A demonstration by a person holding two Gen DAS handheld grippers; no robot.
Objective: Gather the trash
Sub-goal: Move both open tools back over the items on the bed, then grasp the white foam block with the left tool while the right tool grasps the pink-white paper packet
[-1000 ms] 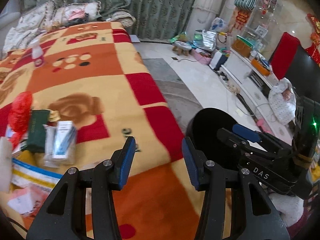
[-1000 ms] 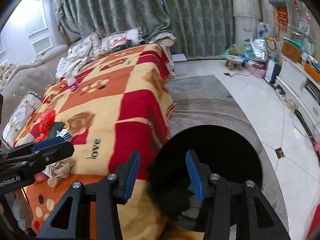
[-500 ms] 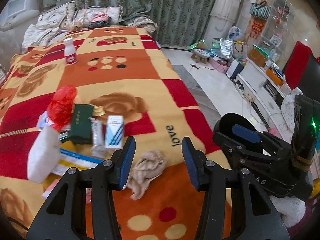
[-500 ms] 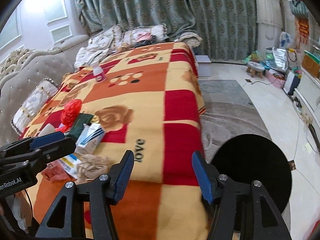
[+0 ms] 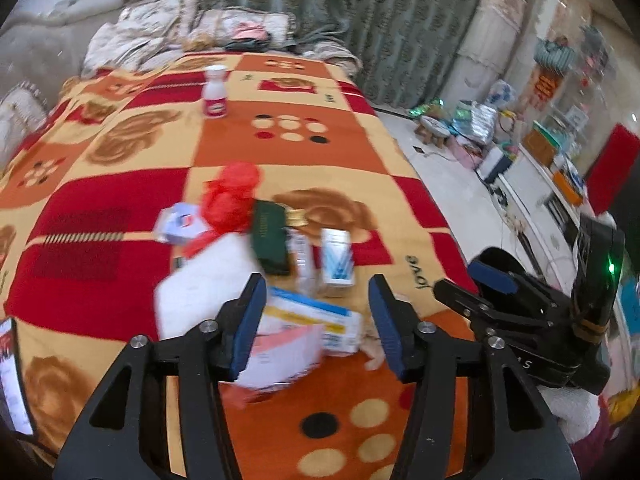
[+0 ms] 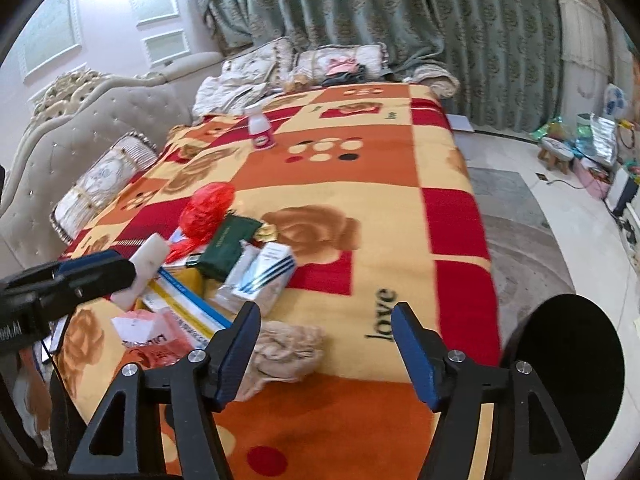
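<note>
Left tongs [image 5: 317, 322] and right tongs [image 6: 326, 350] both wide, empty; bed's orange-red patterned blanket [image 6: 360, 184] carries one crumpled red plastic bag [image 6: 206, 210], one white bottle [image 6: 260, 128].

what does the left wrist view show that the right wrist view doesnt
Only the left wrist view shows the TV console along the right wall and the right tool from the side. Only the right wrist view shows the tufted headboard, the round black bin on the floor and the crumpled beige tissue in full. Both share the trash pile with the red plastic bag, the white bottle and the blanket.
</note>
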